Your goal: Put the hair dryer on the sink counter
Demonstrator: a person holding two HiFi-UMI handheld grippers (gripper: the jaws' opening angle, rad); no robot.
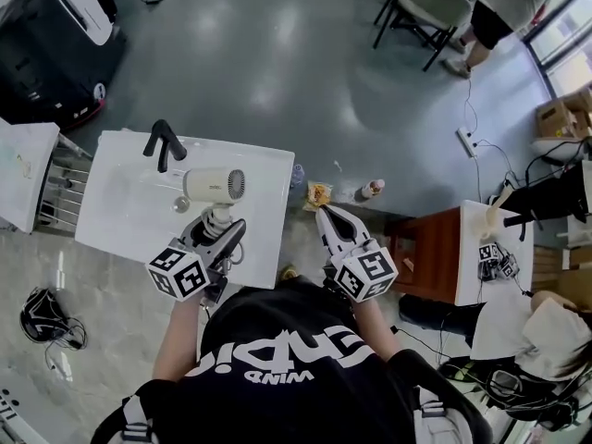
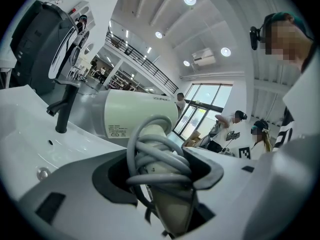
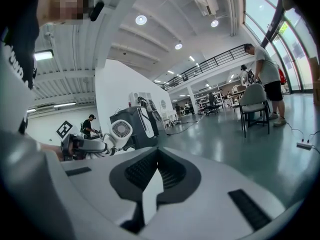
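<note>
over sink counter (image 1: 120, 206): one hair dryer (image 1: 213, 185) | left tongs (image 1: 218, 222) clamped on it | right tongs (image 1: 326, 214) together

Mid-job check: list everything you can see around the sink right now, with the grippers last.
sink counter: one, white, ahead and left of the person
faucet: one, black, at the counter's far edge
hair dryer: one, cream, held over the counter, cord wound round its handle
packet: one, yellow-orange, on the floor just right of the counter
bottle: one, pale, on the floor beside the packet
side table: one, red-brown, to the person's right
chair: one, grey with black legs, far across the floor
left gripper: one, white and black, closed on the hair dryer's handle
right gripper: one, white and black, jaws together, empty, over the floor
</note>
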